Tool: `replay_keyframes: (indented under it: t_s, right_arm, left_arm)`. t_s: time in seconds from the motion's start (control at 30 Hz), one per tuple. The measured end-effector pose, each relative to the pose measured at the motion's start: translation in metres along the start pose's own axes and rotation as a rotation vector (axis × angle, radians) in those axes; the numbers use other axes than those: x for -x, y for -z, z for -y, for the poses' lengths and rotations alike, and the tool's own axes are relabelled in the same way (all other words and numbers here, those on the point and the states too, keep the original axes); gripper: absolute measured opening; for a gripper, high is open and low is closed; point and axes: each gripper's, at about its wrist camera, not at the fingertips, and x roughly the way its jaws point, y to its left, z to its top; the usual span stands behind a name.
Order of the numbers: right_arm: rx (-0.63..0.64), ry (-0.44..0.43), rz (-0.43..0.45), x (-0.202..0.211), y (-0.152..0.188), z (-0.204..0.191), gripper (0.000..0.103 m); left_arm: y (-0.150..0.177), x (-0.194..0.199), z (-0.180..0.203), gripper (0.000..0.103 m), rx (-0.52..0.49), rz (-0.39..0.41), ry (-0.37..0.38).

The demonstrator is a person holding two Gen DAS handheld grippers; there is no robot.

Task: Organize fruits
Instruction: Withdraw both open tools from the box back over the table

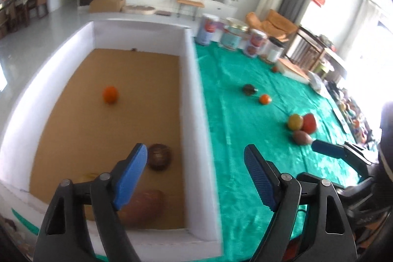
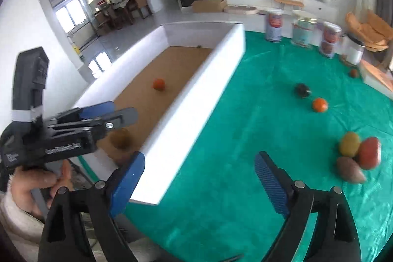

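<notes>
A white box (image 1: 194, 95) with a brown floor holds an orange (image 1: 110, 95), a dark brown round fruit (image 1: 159, 156) and a large reddish-brown fruit (image 1: 145, 208). My left gripper (image 1: 195, 149) hangs open over the box's near right wall, with nothing between its fingers. On the green cloth (image 2: 245, 114) lie a dark fruit (image 2: 302, 90), an orange (image 2: 320, 104), and a cluster of a yellow-green fruit (image 2: 350, 144), a red one (image 2: 369, 152) and a brown one (image 2: 350, 170). My right gripper (image 2: 199, 156) is open and empty over the cloth, left of that cluster.
Several tins (image 1: 208, 28) and a white jar (image 1: 275, 50) line the table's far edge. A wooden board on a white block (image 1: 294, 70) sits at the right, with a small reddish fruit (image 1: 274, 69) beside it. A person's hand (image 2: 36, 183) holds the left gripper.
</notes>
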Motion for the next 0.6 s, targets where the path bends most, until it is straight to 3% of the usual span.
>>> replay_keyframes:
  t_s: [0.17,0.27,0.33,0.43,0.6]
  right_arm:
    - [-0.127,0.334,-0.013,0.024,0.068,0.115,0.092]
    - [-0.227,0.470,-0.033,0.036,0.103,0.180,0.092]
    - [-0.330,0.499,-0.044,0.045,0.117,0.213,0.092]
    - [-0.493,0.457,-0.032,0.053,0.124,0.247,0.092]
    - [-0.457,0.468,-0.002,0.030,0.102,0.268,0.092]
  left_arm:
    - [0.015,-0.044,0.100,0.091,-0.155,-0.096,0.153]
    - [0.027,-0.080,0.140,0.091,-0.218,-0.132,0.158]
    - [0.033,-0.106,0.157,0.091,-0.247,-0.145,0.138]
    - [0.037,-0.144,0.165,0.090,-0.264,-0.157,0.072]
    - [0.037,-0.180,0.157,0.090,-0.253,-0.134,-0.003]
